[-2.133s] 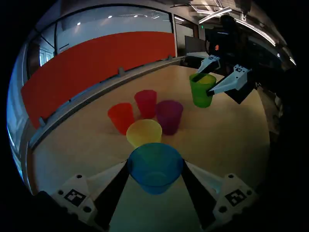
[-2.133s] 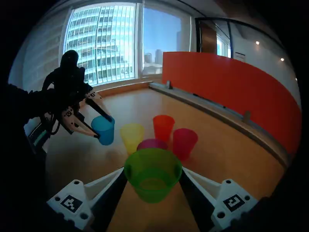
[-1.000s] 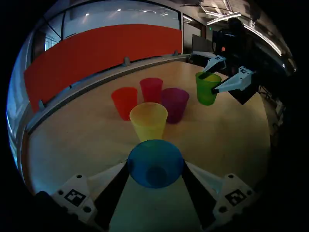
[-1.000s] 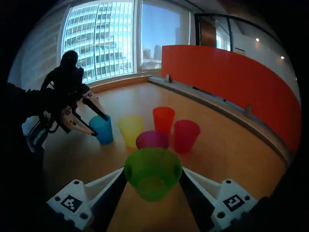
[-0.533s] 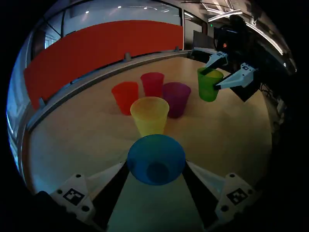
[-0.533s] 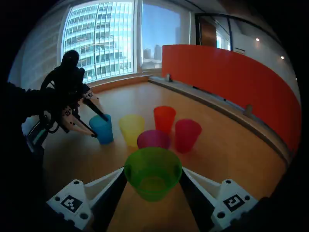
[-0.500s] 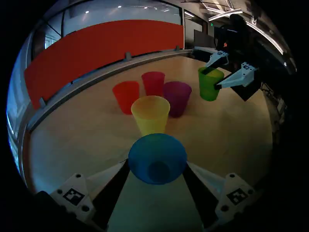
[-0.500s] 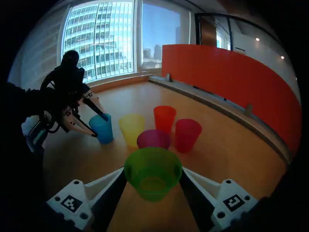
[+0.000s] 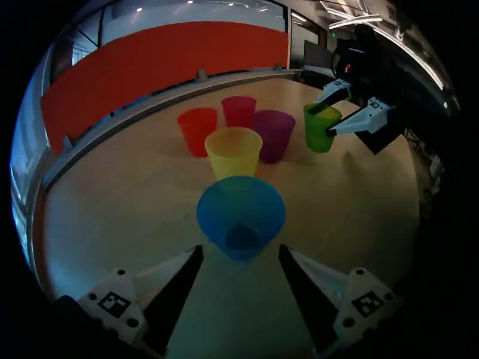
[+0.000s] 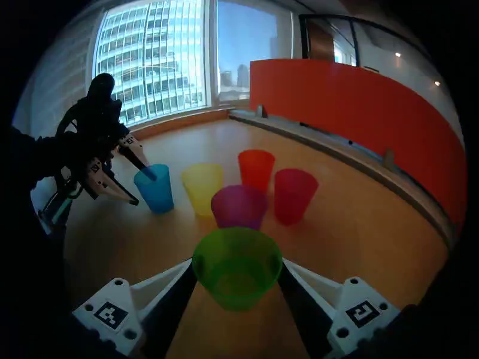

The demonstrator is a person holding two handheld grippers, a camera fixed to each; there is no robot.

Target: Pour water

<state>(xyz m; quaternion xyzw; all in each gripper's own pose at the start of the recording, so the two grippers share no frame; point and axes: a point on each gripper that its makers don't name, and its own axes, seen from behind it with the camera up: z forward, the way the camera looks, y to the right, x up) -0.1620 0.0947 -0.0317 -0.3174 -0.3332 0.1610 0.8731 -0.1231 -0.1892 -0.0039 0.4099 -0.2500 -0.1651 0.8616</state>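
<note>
No water is being poured yet, as far as the pictures show. You have a cup at each gripper, and both cups stand straight up, not tipped. The blue cup [image 9: 240,215] is at your left gripper [image 9: 240,248]. The green cup [image 10: 238,272] is in your right gripper [image 10: 238,263], well apart from the blue one. Between them four more cups stand close together on the counter [image 9: 120,197]: a yellow cup [image 9: 233,152], an orange cup [image 9: 197,130], a red cup [image 9: 239,110] and a purple cup [image 9: 273,134]. I can't tell if there is water in any cup. So I think the whole pour is left to do. You need to bring one cup over another, tip it, then set it down.

Your right fingers are clamped on the green cup, one on each side. The cup fills the gap between them. I can't tell if it rests on the counter or hangs just above it.

Your left fingers [image 9: 173,275] are apart, with the bottom of the blue cup between their tips. In the left gripper view there looks to be a small gap on each side of it. In the right gripper view one finger reaches the rim and the other reaches the side lower down. I can't tell if they press on the cup, so check your hold before you lift.
</note>
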